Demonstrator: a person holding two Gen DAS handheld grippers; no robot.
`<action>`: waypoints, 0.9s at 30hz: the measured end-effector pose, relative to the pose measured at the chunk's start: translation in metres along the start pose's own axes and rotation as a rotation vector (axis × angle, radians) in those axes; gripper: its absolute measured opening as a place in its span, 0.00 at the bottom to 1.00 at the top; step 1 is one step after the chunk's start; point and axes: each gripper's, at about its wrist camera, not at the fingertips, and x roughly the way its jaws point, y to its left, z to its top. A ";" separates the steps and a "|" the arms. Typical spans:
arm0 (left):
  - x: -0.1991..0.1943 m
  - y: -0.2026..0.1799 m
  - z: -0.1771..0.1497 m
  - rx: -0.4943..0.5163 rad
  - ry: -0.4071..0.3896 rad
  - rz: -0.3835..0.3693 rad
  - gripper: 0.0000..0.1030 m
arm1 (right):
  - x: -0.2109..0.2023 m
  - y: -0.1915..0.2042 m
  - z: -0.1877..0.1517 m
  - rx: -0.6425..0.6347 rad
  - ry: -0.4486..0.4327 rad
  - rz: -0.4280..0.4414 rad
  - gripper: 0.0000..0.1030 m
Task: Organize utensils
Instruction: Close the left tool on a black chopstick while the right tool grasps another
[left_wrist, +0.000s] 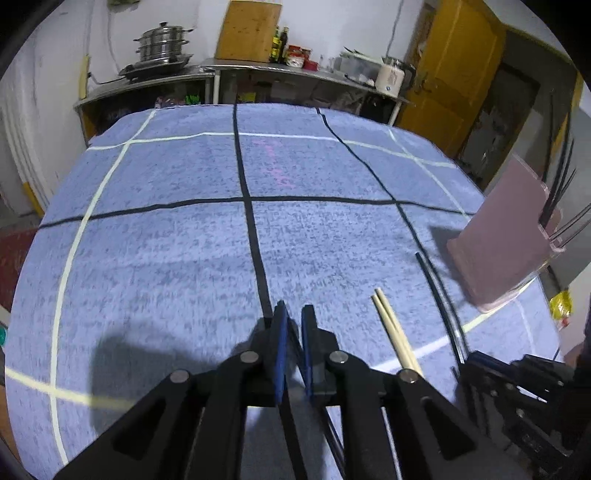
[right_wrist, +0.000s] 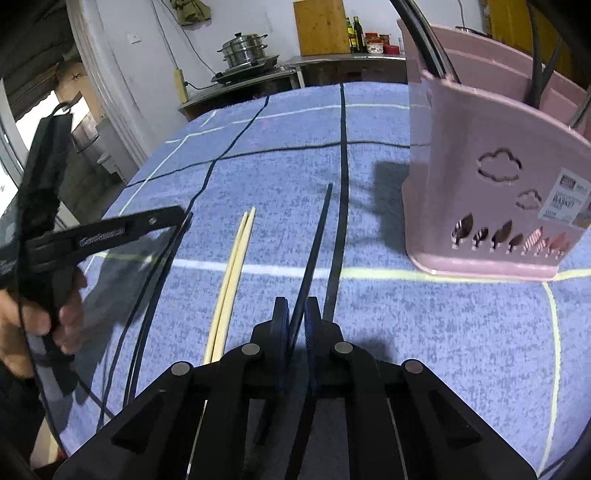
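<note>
In the left wrist view my left gripper (left_wrist: 293, 325) is shut on a pair of thin black chopsticks (left_wrist: 295, 341) that run back under it. The right wrist view shows this left gripper (right_wrist: 183, 214) from the side in a person's hand (right_wrist: 66, 317), with those black chopsticks (right_wrist: 155, 280) slanting down from its tip. My right gripper (right_wrist: 296, 314) is shut on the near end of a single black chopstick (right_wrist: 316, 236) lying on the cloth. Two pale wooden chopsticks (right_wrist: 232, 269) lie side by side between both grippers. A pink utensil basket (right_wrist: 480, 177) stands at the right.
A blue cloth (left_wrist: 166, 240) with black and white grid lines covers the table. Several dark utensils stand in the pink basket (left_wrist: 498, 229). At the back, a metal counter (left_wrist: 266, 72) carries a steamer pot, a wooden board and bottles. A yellow door (left_wrist: 454, 74) is at the far right.
</note>
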 end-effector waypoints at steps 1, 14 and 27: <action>-0.003 0.000 -0.002 -0.012 -0.002 0.005 0.22 | 0.000 0.000 0.002 -0.001 -0.002 -0.001 0.11; 0.002 -0.006 -0.024 -0.117 0.050 0.040 0.23 | 0.026 0.004 0.023 -0.015 0.022 -0.056 0.11; 0.000 -0.019 -0.035 -0.096 0.048 0.093 0.09 | 0.026 0.004 0.029 -0.004 0.039 -0.035 0.07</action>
